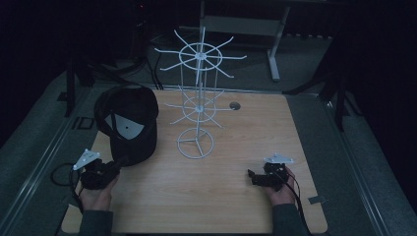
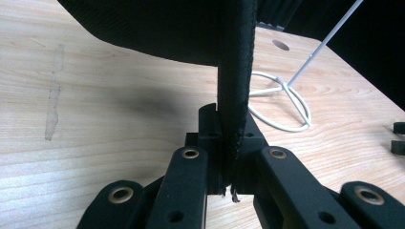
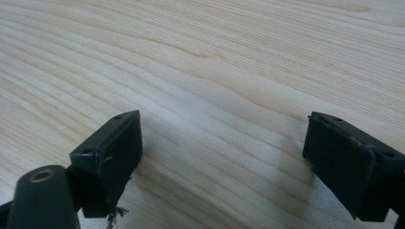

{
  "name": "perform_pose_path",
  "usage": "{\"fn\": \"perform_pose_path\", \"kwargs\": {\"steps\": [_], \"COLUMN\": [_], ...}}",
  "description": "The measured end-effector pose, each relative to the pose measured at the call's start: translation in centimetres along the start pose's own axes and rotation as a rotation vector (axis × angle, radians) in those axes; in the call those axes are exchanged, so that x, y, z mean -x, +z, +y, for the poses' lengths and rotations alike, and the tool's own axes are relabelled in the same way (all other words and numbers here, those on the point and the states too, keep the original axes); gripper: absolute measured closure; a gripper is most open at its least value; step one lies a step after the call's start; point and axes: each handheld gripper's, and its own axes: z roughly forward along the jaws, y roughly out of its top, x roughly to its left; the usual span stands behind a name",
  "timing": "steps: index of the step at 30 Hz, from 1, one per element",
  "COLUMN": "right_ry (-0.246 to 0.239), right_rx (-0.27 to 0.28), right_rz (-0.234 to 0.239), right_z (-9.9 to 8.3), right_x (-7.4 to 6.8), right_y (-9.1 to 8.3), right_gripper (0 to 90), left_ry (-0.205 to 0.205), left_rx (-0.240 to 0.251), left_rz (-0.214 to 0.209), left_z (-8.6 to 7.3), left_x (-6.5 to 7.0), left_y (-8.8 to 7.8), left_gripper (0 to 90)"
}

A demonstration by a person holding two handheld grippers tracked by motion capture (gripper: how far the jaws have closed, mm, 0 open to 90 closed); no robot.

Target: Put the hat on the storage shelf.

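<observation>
Nearest you, your left hand (image 1: 96,194) and right hand (image 1: 280,191) come in over the near edge of the wooden worktop (image 1: 236,147), each holding a gripper.

Left gripper (image 1: 115,166): near-left of the worktop, fingers (image 2: 210,143) clamped tight on the edge of the black cap's (image 1: 129,123) brim. In the left gripper view the brim (image 2: 235,95) stands on edge between them, with the cap's body above the wood.

Right gripper (image 1: 253,176): near-right, well apart from the cap. Its fingers (image 3: 112,152) stand wide apart over bare wood, holding nothing.

Black cap: left side of the worktop, just beyond your left gripper, open underside up with a pale label showing inside.

White wire display rack (image 1: 197,98): centre, beside the cap to its right, upright on a ring base, two tiers of radiating hooks.

Small round hole (image 1: 234,105): in the worktop beyond the rack.
</observation>
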Motion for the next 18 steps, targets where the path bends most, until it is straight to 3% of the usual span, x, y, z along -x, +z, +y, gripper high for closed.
{"fn": "perform_pose_path", "kwargs": {"steps": [18], "right_ry": [0.000], "right_rx": [0.000], "right_rz": [0.000], "right_z": [0.00], "right_x": [0.00], "right_y": [0.00], "right_gripper": [12.9], "left_ry": [0.037], "left_rx": [0.027], "left_rz": [0.018], "left_z": [0.44], "left_x": [0.44], "left_y": [-0.59], "left_gripper": [85.9]}}
